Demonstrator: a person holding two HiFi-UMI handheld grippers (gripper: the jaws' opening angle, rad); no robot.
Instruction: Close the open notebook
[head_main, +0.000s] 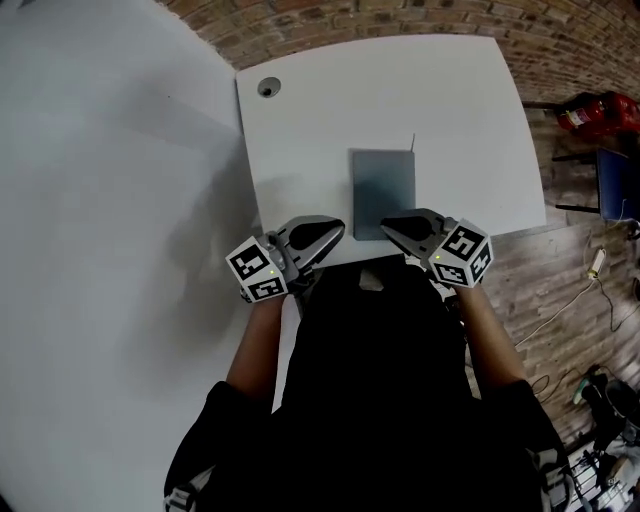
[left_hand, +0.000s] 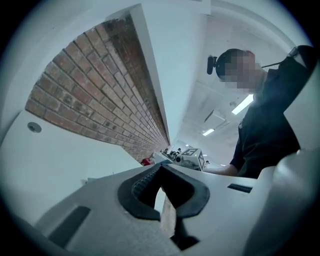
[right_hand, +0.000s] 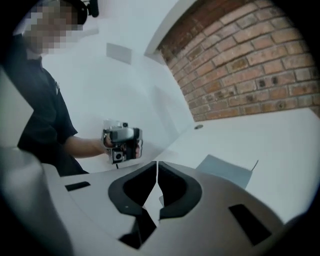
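A grey notebook lies shut and flat on the white table, close to its near edge, with a thin strip sticking out past its far right corner. In the right gripper view the notebook shows just beyond the jaws, to the right. My left gripper hovers at the table's near edge, left of the notebook, its jaws together and empty. My right gripper hangs over the notebook's near edge, jaws together, holding nothing. Each gripper view shows its own tips meeting, the left gripper and the right gripper.
A round cable hole sits in the table's far left corner. A brick wall runs behind the table. To the right, on the wooden floor, stand a red object and a blue chair, with cables nearer me.
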